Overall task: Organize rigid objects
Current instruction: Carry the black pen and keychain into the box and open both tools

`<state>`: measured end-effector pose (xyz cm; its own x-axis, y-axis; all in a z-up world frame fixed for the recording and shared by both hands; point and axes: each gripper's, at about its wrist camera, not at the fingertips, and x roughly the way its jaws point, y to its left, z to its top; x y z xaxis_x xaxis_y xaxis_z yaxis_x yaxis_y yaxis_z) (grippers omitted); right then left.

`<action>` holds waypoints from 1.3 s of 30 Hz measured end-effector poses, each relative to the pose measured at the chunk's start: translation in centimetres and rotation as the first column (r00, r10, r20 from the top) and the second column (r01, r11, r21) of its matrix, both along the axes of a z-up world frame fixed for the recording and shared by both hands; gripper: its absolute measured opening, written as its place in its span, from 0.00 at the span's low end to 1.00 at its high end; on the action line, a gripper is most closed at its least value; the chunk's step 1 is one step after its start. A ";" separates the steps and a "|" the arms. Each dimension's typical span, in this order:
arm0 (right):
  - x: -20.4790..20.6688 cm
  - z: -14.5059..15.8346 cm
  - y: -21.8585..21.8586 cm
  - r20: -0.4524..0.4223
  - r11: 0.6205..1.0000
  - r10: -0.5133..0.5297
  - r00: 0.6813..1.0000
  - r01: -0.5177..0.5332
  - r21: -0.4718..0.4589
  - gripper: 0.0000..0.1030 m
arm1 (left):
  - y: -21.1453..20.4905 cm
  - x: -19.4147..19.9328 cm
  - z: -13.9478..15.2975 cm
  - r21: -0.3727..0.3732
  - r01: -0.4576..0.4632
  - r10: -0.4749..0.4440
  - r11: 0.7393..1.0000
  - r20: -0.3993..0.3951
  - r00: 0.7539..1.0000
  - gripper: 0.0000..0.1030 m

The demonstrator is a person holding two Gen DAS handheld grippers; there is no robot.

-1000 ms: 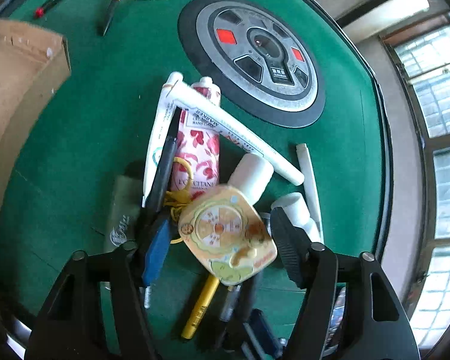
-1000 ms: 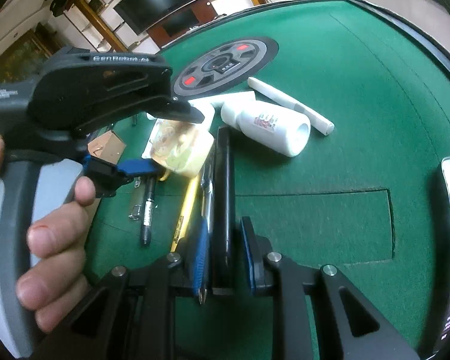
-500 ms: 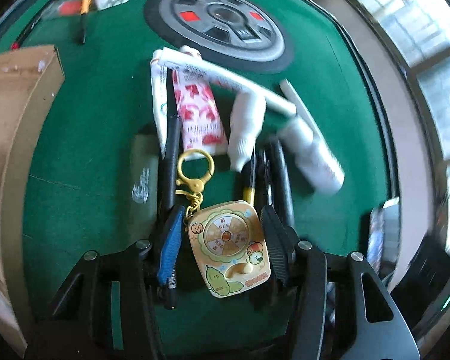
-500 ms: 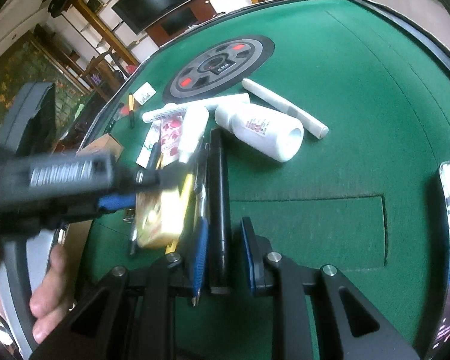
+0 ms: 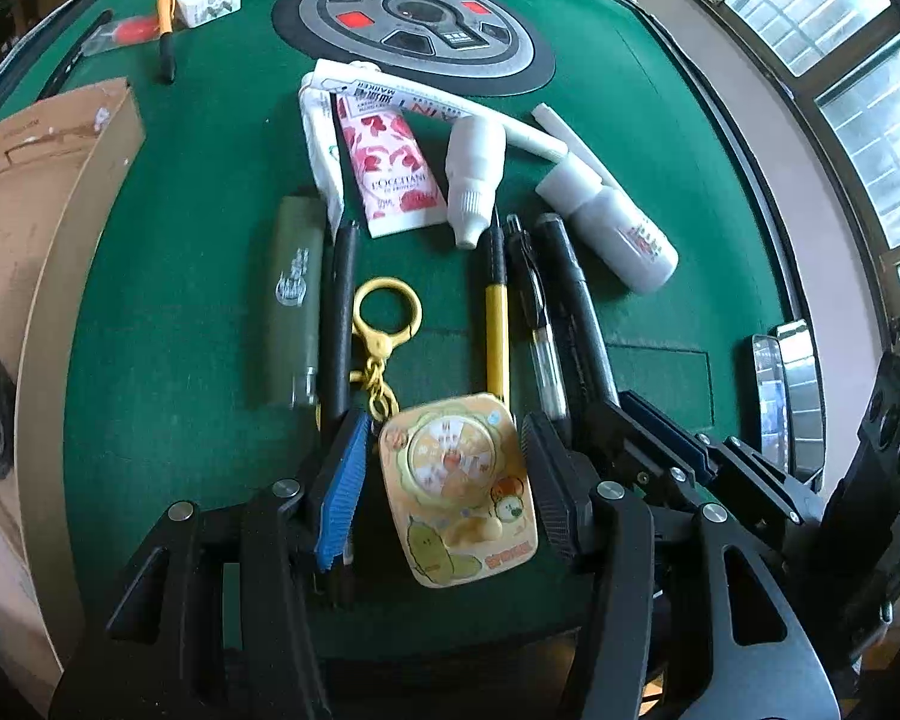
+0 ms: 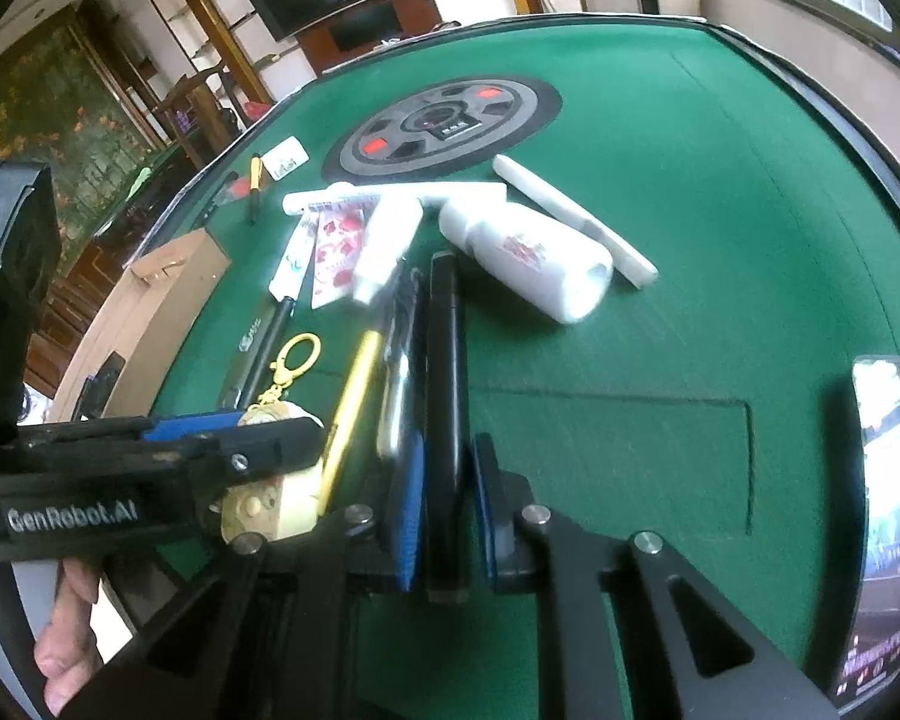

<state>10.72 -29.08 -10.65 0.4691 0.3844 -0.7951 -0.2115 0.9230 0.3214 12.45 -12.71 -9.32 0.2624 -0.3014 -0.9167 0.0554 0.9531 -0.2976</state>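
Because my left gripper (image 5: 450, 474) pinches the keychain (image 5: 459, 489) only by its side edges, it could twist loose and disturb the pens; its long axis runs away from me, ring (image 5: 388, 309) leading, lying between the black pen (image 5: 341, 312) and yellow pen (image 5: 497, 324). My right gripper (image 6: 444, 510) clamps the black marker (image 6: 445, 396).

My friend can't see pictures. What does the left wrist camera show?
The left gripper holds a yellow cartoon keychain over a green table. Beyond it, pens, a black marker, a green lighter, a flowery tube and white bottles lie in rows.
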 end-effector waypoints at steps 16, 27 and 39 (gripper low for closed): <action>-0.2 -0.1 -0.2 -0.013 0.999 -0.032 0.999 0.032 0.013 0.15 | -0.2 -2.7 0.0 0.044 -0.008 0.005 0.999 0.071 0.997 0.47; 0.0 0.1 1.0 0.028 0.998 -0.005 1.000 0.006 -0.059 0.15 | -0.2 -3.9 -0.3 0.057 0.037 -0.045 0.998 0.135 0.990 0.46; -2.0 0.0 -1.2 -0.076 0.978 -0.114 0.991 0.126 0.169 0.13 | 4.3 -6.6 0.9 -0.281 0.005 0.033 0.960 0.130 0.991 0.46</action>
<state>8.71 -30.25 -10.65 0.4693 0.4628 -0.7520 -0.0757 0.8696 0.4879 5.86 -8.44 -8.41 0.3813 -0.5369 -0.7526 0.0997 0.8332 -0.5439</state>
